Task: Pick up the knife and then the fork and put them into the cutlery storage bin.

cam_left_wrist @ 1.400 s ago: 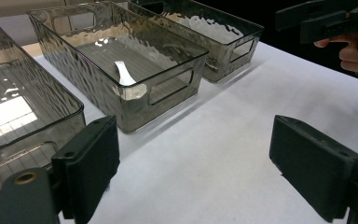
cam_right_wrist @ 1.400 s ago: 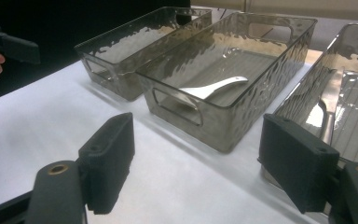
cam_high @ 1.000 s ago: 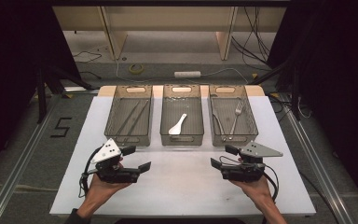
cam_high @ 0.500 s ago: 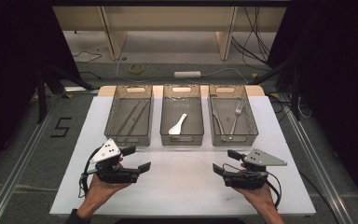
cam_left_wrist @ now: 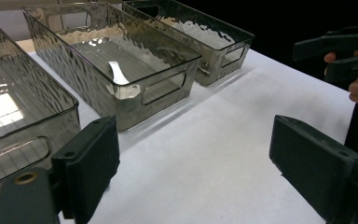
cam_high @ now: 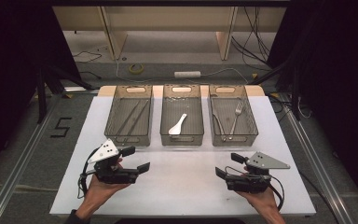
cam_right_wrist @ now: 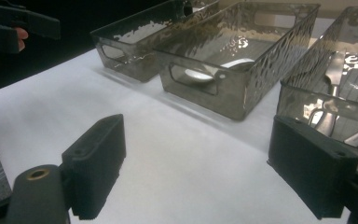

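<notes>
Sorted: white ceramic spoon [cam_high: 177, 124] in middle smoky plastic bin [cam_high: 182, 138]; silver metal fork [cam_high: 236, 116] in right bin [cam_high: 231, 139]. Left gripper [cam_high: 139, 160] and right gripper [cam_high: 225, 165] wide, empty, near. Apparently nothing left.

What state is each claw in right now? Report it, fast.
Left black two-jaw claw: open, holding nothing, over the white table.
Right black two-jaw claw: open, holding nothing.
</notes>
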The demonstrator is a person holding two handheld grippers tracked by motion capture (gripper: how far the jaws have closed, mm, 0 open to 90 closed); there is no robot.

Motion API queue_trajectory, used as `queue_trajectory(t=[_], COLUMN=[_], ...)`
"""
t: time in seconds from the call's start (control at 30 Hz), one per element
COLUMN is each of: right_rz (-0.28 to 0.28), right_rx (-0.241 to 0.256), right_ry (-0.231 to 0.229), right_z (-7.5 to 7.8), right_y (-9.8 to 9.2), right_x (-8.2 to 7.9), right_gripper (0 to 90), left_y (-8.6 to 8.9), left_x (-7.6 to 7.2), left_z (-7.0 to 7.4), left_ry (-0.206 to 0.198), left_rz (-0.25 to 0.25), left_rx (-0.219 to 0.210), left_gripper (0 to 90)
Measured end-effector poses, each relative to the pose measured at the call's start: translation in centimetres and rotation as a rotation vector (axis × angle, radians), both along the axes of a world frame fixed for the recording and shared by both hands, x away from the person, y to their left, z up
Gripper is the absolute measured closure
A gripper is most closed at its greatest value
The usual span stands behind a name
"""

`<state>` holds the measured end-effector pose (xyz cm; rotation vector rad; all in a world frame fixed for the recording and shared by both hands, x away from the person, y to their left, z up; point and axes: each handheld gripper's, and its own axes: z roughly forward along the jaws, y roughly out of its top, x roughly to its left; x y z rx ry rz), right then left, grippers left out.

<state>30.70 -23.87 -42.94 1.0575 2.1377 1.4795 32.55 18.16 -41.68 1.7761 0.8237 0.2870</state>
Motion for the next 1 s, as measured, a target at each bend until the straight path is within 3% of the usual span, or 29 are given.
queue_trajectory(t=[1.0], right_rz=[-0.002], right_rx=[-0.003], right_ry=[0.001], right_z=[-0.08], right_y=[-0.04], right_x=[-0.02], right_gripper=[19.8], left_y=[-0.09], left_x=[0.04], left_z=[-0.01], left_ry=[0.0], left_rz=[-0.004], left_rx=[0.007], left_gripper=[15.5])
